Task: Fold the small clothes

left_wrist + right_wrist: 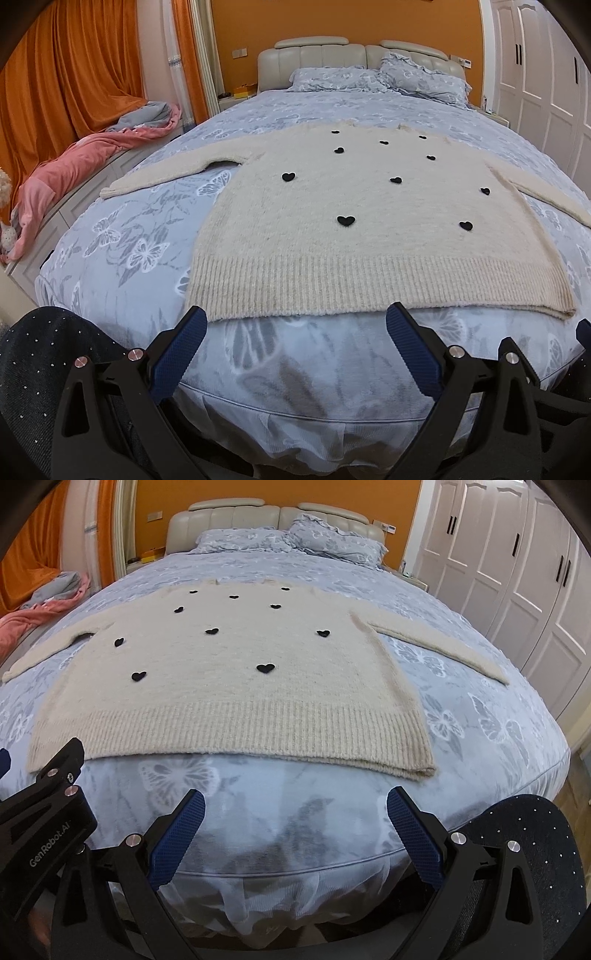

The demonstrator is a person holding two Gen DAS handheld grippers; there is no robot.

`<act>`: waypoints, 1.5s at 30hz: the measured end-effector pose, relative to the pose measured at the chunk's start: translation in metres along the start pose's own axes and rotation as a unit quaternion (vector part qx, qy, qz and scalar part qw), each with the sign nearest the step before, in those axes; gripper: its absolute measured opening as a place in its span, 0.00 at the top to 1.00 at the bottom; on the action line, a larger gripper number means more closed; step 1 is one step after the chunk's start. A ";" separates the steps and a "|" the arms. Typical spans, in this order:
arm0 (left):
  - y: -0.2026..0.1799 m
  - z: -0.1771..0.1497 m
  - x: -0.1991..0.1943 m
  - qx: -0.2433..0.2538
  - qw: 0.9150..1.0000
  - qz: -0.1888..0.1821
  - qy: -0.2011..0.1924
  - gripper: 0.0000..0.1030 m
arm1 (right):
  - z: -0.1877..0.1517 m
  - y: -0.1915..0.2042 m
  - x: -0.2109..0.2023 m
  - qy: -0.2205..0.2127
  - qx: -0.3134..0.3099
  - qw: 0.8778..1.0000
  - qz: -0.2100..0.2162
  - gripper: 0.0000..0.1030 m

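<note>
A cream knit sweater with several black hearts lies flat and face up on the bed, sleeves spread out to both sides, ribbed hem toward me. It also shows in the right wrist view. My left gripper is open and empty, just short of the hem's left part. My right gripper is open and empty, just short of the hem's right part. The left gripper's body shows at the left edge of the right wrist view.
The bed has a blue butterfly cover and two pillows at the headboard. Pink and grey blankets lie on a bench at the left. White wardrobe doors stand at the right. Dark studded fabric shows at the lower corners.
</note>
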State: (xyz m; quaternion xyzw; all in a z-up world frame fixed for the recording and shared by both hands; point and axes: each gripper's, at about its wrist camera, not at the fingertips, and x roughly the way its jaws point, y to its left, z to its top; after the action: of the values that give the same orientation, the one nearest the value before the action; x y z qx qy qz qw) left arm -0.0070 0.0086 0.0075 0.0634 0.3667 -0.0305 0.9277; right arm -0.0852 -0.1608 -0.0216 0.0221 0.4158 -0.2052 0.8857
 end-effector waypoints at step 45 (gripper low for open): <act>-0.005 0.000 -0.001 0.003 1.000 0.001 0.003 0.07 | -0.001 0.000 0.000 0.005 0.000 1.000 0.003 0.06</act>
State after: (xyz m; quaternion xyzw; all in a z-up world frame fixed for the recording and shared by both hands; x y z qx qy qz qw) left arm -0.0085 0.0041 0.0074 0.0666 0.3691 -0.0304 0.9265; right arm -0.0860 -0.1601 -0.0223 0.0240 0.4199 -0.2028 0.8843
